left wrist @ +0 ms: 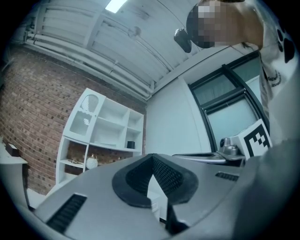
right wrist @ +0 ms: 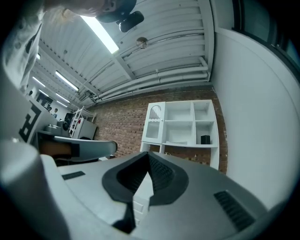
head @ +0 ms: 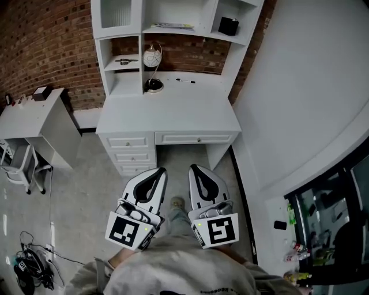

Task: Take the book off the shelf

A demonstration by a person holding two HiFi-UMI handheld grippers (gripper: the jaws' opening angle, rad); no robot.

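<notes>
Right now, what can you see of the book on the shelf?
The book is thin and pale, its cover too small to read. It lies flat in the wide middle compartment of the white hutch above the desk, near the shelf board's front edge. Nothing lies on it; only the shelf board touches it.

White desk and shelves, red-brown brick wall, grey floor, black box, white side table
</notes>
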